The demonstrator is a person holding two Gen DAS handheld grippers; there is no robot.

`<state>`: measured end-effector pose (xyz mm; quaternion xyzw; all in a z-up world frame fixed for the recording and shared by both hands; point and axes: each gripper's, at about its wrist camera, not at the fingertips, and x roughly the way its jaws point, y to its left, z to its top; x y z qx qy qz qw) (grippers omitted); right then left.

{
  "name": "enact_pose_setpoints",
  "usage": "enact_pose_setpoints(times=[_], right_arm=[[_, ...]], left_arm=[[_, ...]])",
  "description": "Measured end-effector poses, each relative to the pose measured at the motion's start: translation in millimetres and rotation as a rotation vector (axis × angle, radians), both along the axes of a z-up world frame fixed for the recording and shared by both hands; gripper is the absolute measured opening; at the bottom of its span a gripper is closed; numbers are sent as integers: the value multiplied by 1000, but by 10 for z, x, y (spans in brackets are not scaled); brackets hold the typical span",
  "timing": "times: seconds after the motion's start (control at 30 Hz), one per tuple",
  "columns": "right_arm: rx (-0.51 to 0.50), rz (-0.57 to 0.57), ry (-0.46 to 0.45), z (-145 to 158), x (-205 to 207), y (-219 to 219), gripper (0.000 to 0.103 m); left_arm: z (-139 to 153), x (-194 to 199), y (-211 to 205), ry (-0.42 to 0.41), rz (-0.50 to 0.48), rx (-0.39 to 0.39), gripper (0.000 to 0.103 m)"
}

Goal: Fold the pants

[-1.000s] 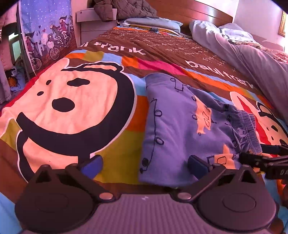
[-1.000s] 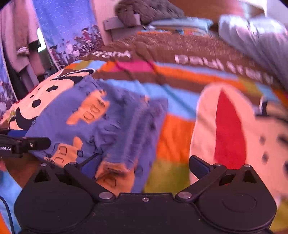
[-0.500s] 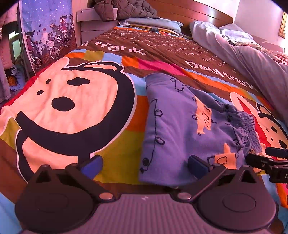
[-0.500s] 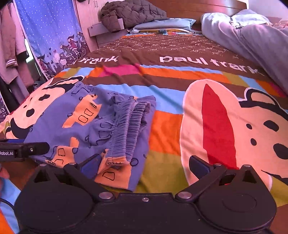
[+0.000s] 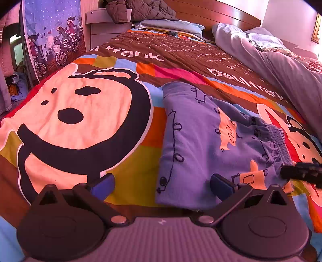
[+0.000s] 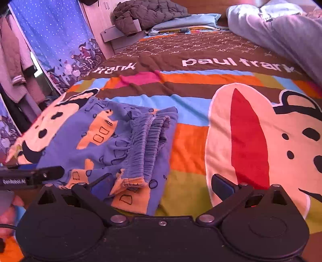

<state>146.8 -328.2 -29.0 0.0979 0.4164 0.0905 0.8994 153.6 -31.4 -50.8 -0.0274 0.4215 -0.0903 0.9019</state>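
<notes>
The blue pants (image 5: pixel 211 141) with orange prints lie folded into a compact rectangle on the colourful bedspread (image 5: pixel 84 112). Their elastic waistband (image 6: pixel 151 141) faces right. My left gripper (image 5: pixel 162 184) is open and empty at the pants' near left edge. My right gripper (image 6: pixel 161 184) is open and empty at the pants' near right corner. The right gripper's tip shows in the left wrist view (image 5: pixel 299 173), and the left gripper's tip shows in the right wrist view (image 6: pixel 36 175).
A grey duvet (image 5: pixel 281 66) lies along the bed's right side. Pillows (image 5: pixel 171 25) and a dark quilted jacket (image 5: pixel 140 11) sit at the headboard. A printed curtain (image 5: pixel 54 34) and hanging clothes (image 6: pixel 18 66) stand left of the bed.
My right gripper has drawn back and steadied from a blurred motion; the pants lie still. My left gripper has barely moved.
</notes>
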Motion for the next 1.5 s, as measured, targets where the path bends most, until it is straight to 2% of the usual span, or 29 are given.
enact_pose_setpoints(times=[0.23, 0.4, 0.57, 0.73, 0.87, 0.9, 1.0, 1.13, 1.2, 1.3, 1.33, 1.47, 1.5], right_arm=[[79, 7, -66, 148, 258, -146, 102], [135, 40, -50, -12, 579, -194, 102], [194, 80, -18, -234, 767, -243, 102], [297, 130, -54, -345, 841, -283, 102], [437, 110, -62, -431, 923, -368, 103], [473, 99, -61, -450, 929, -410, 103], [536, 92, -78, -486, 889, -503, 102], [482, 112, -96, -460, 829, -438, 101], [446, 108, -97, -447, 820, -391, 95], [451, 81, -92, -465, 815, -419, 76], [463, 68, -85, -483, 820, -441, 67], [466, 56, -79, -514, 816, -454, 49], [456, 61, -81, -511, 816, -433, 47]], left_arm=[[-5, 3, 1, 2, -1, 0, 103], [-10, 5, 24, 1, 3, -16, 103], [80, 59, 133, -6, 16, -94, 103], [239, 234, 296, -85, 14, -213, 103], [91, 468, 272, -1, -31, -255, 103], [23, 487, 268, 18, -25, -257, 103], [-80, 389, 209, -52, -52, -205, 103], [-84, 354, 15, -68, -87, -79, 103], [-89, 346, 0, -73, -90, -73, 103], [-59, 351, 61, -74, -82, -117, 103], [-58, 351, 79, -74, -79, -131, 103], [-64, 354, 108, -76, -77, -142, 102], [-63, 354, 108, -77, -76, -141, 102]])
